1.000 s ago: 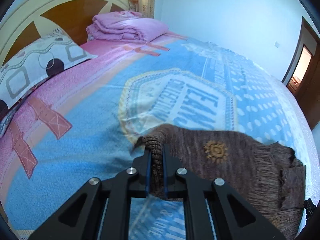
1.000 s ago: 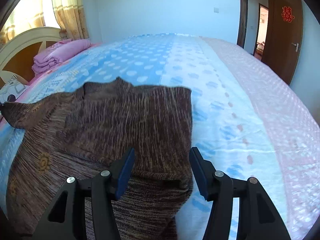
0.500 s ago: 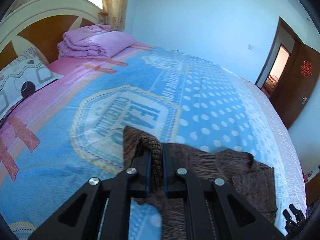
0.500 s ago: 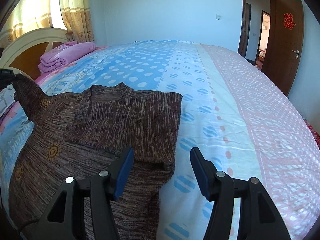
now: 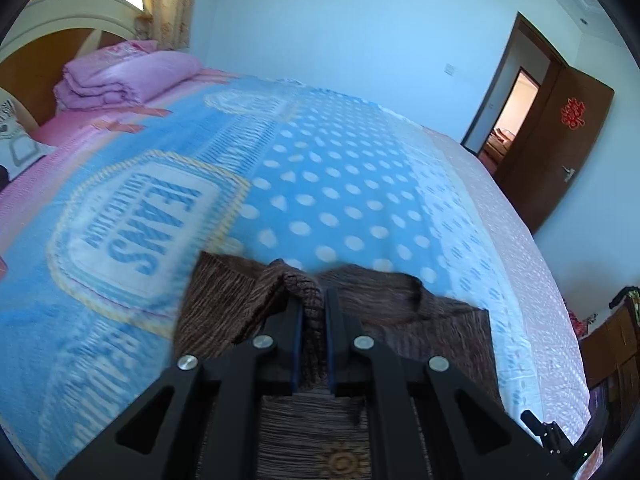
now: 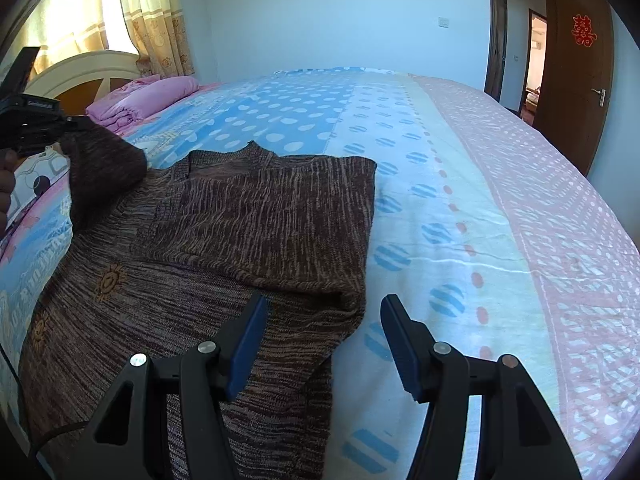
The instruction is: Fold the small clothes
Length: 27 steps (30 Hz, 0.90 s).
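Note:
A brown knitted sweater (image 6: 224,240) with small orange sun motifs lies on the bed; its right sleeve is folded across the chest. My left gripper (image 5: 313,308) is shut on the ribbed cuff of the other sleeve (image 5: 300,284) and holds it lifted above the sweater's body (image 5: 420,320). In the right wrist view that same left gripper (image 6: 70,126) shows at the far left, with the sleeve (image 6: 104,172) hanging from it. My right gripper (image 6: 324,316) stands open just over the sweater's right edge, nothing between its fingers.
The bed carries a blue dotted and pink patterned sheet (image 6: 460,200). A folded pink quilt (image 5: 124,76) and a pillow (image 5: 16,148) lie by the headboard (image 6: 88,76). A brown door (image 6: 580,60) stands open at the right; curtains (image 6: 156,20) hang behind the bed.
My left gripper has carried the sleeve cuff up and to the right, over the sweater's body. The right gripper has stayed nearly still and open.

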{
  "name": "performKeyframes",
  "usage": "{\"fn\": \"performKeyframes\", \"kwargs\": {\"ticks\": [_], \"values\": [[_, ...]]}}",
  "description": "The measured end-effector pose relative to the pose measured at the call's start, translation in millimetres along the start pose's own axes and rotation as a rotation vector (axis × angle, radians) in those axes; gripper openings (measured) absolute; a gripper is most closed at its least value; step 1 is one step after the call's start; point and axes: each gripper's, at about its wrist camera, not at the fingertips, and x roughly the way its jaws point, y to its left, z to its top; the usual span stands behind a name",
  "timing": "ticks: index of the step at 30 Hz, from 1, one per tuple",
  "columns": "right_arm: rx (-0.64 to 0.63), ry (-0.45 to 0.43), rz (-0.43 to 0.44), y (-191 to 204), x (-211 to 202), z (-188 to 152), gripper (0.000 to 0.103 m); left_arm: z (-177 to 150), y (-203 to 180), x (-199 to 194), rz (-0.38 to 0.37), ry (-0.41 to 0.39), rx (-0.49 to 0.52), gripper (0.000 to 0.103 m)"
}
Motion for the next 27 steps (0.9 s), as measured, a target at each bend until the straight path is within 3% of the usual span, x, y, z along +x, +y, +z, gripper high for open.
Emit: {"fn": "performKeyframes", "kwargs": {"ticks": [3, 7, 9, 12, 14, 17, 19, 22, 24, 27], "values": [[0.000, 0.012, 0.003, 2.2, 3.8, -3.3, 0.060, -23.4, -32.1, 23.4, -0.014, 0.035, 0.040, 0.010], [-0.002, 0.019, 0.007, 4.5, 6.8, -6.9, 0.060, -65.7, -72.2, 57.4, 0.056, 0.056, 0.157, 0.013], [-0.006, 0.023, 0.006, 4.6, 9.4, -8.6, 0.060, -88.3, -88.1, 76.1, 0.078, 0.111, 0.217, 0.018], [-0.007, 0.024, 0.003, 3.3, 12.0, -11.7, 0.060, -109.3, -99.1, 80.6, 0.063, 0.156, 0.270, 0.032], [0.000, 0.019, 0.003, 0.8, 12.1, -12.8, 0.060, -114.8, -98.2, 63.5, 0.077, 0.100, 0.329, 0.054], [0.021, -0.004, 0.005, -2.5, 7.1, -11.4, 0.060, -115.1, -74.6, 31.7, 0.114, -0.007, 0.383, 0.076], [0.023, -0.025, 0.009, 1.5, 0.2, -6.2, 0.060, -116.5, -44.4, 10.6, 0.203, -0.082, 0.424, 0.082], [-0.031, -0.033, 0.030, 24.3, -2.9, 7.5, 0.060, -115.7, 7.5, 8.8, 0.452, -0.130, 0.481, 0.093], [-0.085, -0.022, 0.053, 50.8, 1.5, 20.2, 0.060, -113.4, 35.2, 17.4, 0.572, -0.115, 0.494, 0.093], [-0.189, 0.000, 0.089, 98.1, 16.8, 40.5, 0.060, -109.7, 77.3, 33.4, 0.652, -0.046, 0.432, 0.093]]}}
